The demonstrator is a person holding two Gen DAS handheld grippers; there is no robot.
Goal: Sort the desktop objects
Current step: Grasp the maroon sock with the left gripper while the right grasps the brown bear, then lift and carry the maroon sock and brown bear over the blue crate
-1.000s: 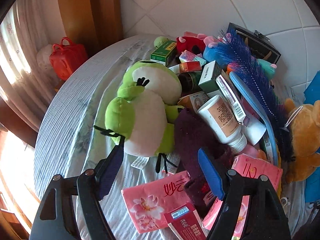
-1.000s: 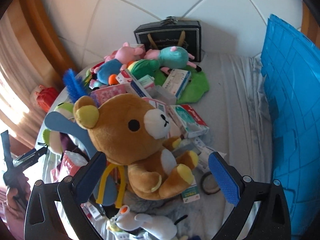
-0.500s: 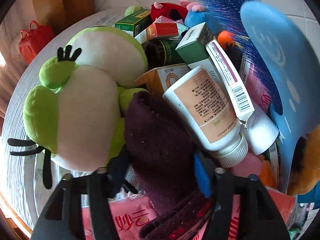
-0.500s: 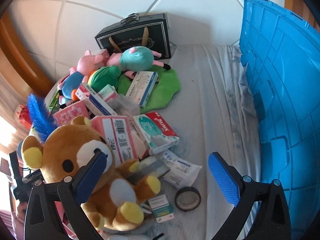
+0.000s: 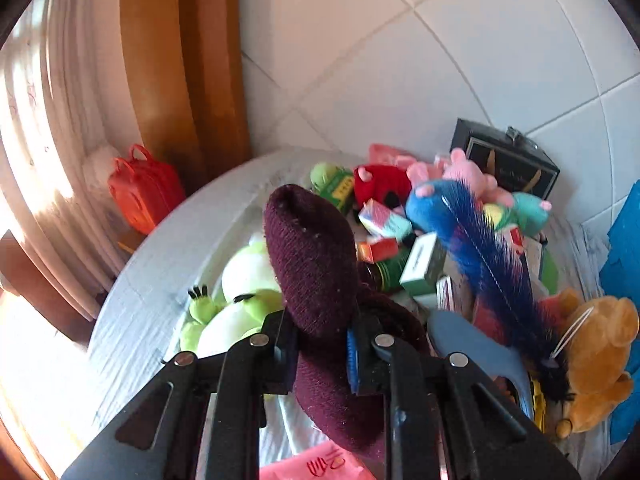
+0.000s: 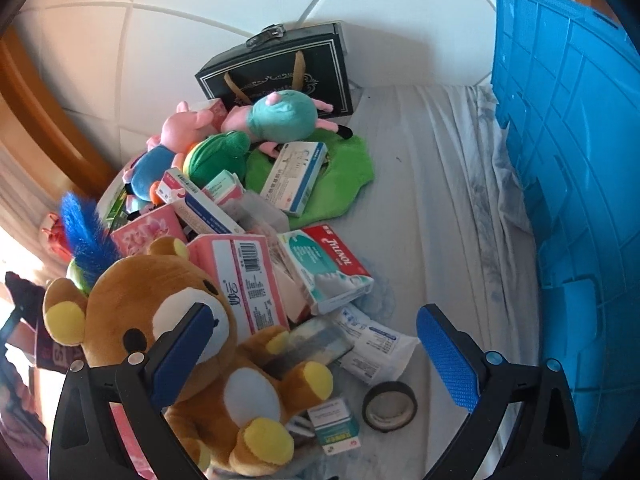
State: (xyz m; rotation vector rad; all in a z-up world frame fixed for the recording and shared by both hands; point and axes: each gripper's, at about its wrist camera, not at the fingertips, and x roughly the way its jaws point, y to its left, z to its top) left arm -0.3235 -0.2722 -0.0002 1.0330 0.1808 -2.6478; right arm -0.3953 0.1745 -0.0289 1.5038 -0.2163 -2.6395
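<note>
blue bin (image 6: 568,168) stands on R side, prob. for sorted stuff | toy pile w/ brown bear (image 6: 160,332) mid-bed | L claw (image 5: 322,344) pinches dark red sock (image 5: 316,264), up off pile | R claw (image 6: 316,352) wide, empty, over bear

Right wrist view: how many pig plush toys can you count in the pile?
2. The teal pig lies in front of the black gift bag; the blue pig is left of it, at the pile's edge. Others may be buried.
</note>
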